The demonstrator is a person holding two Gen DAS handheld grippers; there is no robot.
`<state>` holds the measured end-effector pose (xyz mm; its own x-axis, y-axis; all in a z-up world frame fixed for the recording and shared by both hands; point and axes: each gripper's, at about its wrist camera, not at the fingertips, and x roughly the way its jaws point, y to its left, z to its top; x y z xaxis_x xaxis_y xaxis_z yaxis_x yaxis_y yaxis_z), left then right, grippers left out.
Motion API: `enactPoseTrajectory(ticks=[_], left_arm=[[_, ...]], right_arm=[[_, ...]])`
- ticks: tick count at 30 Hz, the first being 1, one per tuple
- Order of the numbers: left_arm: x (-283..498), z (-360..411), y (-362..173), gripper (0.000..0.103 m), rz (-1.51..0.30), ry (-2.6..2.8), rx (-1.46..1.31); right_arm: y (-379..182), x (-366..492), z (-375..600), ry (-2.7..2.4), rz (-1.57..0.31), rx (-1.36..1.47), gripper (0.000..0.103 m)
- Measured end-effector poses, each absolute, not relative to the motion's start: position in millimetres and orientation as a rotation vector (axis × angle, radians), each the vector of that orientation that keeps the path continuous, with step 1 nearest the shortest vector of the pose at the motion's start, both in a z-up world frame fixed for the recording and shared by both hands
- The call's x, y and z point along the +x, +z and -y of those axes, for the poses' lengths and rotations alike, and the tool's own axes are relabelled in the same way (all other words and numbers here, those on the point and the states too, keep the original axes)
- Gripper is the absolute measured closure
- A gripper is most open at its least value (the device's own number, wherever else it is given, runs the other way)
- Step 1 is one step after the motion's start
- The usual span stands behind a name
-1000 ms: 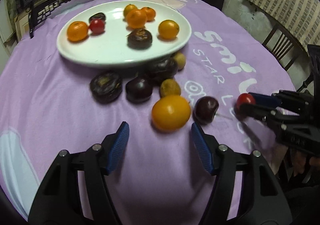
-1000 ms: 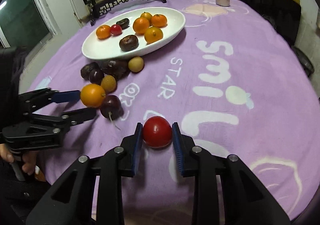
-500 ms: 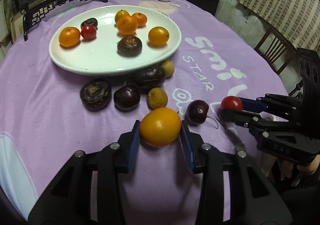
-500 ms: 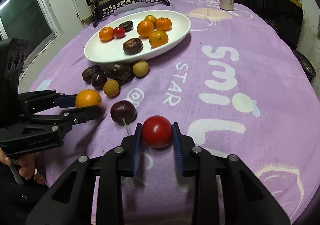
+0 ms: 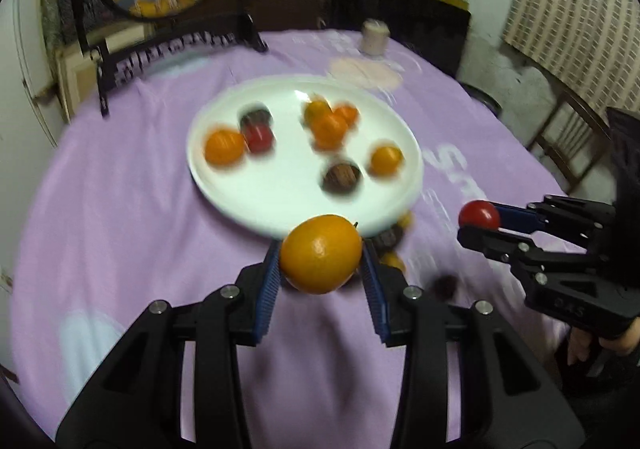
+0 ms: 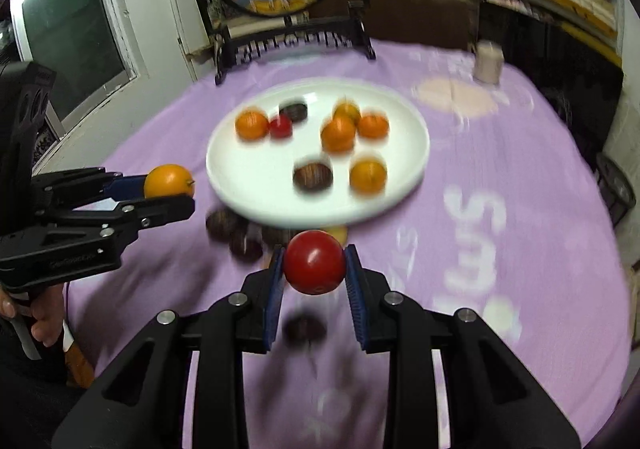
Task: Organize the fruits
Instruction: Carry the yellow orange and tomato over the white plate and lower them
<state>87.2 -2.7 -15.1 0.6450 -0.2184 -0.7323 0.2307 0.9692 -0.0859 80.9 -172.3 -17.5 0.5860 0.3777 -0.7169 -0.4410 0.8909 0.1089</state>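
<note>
Orange point(image 5: 321, 254) sits pinched in the left gripper point(image 5: 320, 269) above the desk point(image 5: 112, 217), near the plate point(image 5: 256, 193); the right gripper point(image 6: 315, 273) pinches a tomato point(image 6: 314, 262). Both fruits are round and smooth, so either could likely slip, or roll off the plate's shallow rim once released.

dim, motion-blurred, fisheye-warped edges
</note>
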Motion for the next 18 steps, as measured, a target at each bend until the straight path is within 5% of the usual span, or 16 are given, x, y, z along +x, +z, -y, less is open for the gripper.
enactPoseTrajectory(ticks=[6, 16, 17, 18], left_arm=[[172, 5, 2, 0.063, -0.838, -0.192, -0.015], [242, 8, -34, 0.062, -0.910, -0.178, -0.087], [242, 6, -34, 0.060, -0.903, -0.178, -0.093], [239, 4, -33, 0.044, -0.893, -0.176, -0.097]], right_arm=[[7, 155, 148, 0.425, -0.755, -0.109, 0.073], [-38, 228, 163, 0.351, -0.859, -0.007, 0.073], [-37, 228, 162, 0.354, -0.849, -0.008, 0.073], [-36, 226, 163, 0.350, -0.833, -0.009, 0.067]])
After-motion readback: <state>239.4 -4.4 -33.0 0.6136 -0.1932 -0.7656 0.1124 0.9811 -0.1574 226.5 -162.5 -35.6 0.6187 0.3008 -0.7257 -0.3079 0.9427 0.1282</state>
